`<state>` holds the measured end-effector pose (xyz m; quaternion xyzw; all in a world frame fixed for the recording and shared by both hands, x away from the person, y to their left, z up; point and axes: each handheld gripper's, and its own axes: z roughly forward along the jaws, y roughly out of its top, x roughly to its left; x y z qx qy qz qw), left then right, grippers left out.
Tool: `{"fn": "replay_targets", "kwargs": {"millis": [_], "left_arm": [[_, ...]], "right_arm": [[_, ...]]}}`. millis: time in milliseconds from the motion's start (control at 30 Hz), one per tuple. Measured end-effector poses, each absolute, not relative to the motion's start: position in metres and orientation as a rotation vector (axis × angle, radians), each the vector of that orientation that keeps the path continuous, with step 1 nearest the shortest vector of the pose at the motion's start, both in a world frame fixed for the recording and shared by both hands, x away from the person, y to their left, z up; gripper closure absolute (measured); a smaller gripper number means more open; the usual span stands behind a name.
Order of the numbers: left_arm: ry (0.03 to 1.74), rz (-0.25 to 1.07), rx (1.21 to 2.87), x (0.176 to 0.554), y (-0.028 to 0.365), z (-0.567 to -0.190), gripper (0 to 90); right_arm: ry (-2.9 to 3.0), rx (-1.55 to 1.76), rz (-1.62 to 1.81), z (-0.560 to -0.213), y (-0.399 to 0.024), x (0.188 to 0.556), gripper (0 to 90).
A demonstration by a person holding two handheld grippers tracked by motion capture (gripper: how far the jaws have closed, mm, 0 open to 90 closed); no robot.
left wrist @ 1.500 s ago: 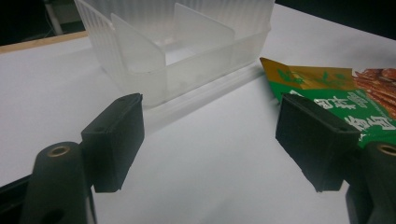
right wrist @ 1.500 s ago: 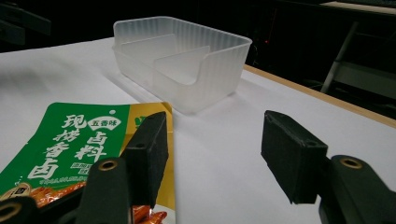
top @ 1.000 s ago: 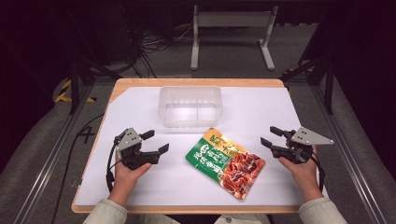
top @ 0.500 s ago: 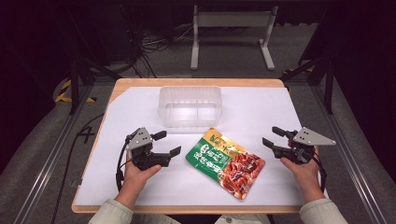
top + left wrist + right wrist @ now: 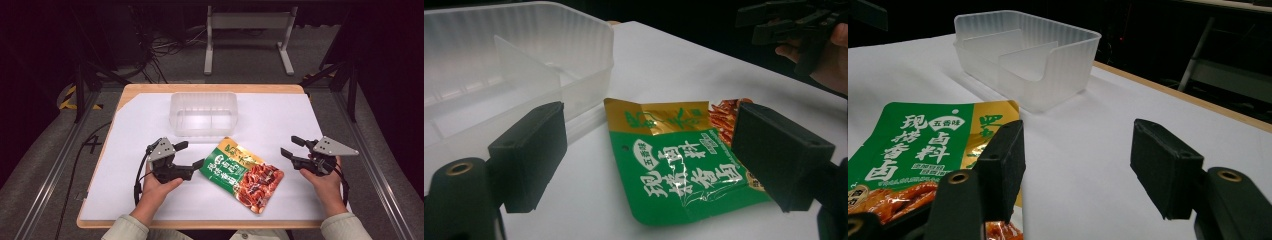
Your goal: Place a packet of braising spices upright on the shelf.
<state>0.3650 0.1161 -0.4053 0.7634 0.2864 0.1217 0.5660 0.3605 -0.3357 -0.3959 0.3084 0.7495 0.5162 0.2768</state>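
Note:
A green and gold snack packet (image 5: pixel 242 172) with red food printed on it lies flat on the white table sheet, near the front middle. My left gripper (image 5: pixel 192 154) is just left of it with its tips at the packet's left edge. It is open, its jaws have just been opening, and nothing is pressed between them. In the left gripper view the packet (image 5: pixel 674 165) lies on the sheet ahead of the left gripper (image 5: pixel 651 145). My right gripper (image 5: pixel 289 146) is open to the right of the packet, apart from it. The right gripper (image 5: pixel 1078 155) holds nothing, and the packet (image 5: pixel 908 135) lies at its left.
A clear plastic container (image 5: pixel 202 131) with an inner divider stands behind the packet, close to its top corner; it shows as container (image 5: pixel 584 75) and container (image 5: pixel 1048 65). The white sheet (image 5: pixel 280 117) covers the wooden table. Dark floor, cables and a metal stand lie beyond.
My left gripper has moved right across the sheet, up to the packet's left edge. The right gripper and the packet have stayed in place.

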Motion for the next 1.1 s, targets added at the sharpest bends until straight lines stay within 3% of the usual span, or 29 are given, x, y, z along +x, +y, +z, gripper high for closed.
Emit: {"fn": "replay_targets", "kwargs": {"millis": [1100], "left_arm": [[0.836, 0.128, 2.026, 0.383, 0.081, -0.453, 16.2]], "right_arm": [[2.039, 0.829, 1.368, -0.399, -0.333, 0.362, 38.2]]}}
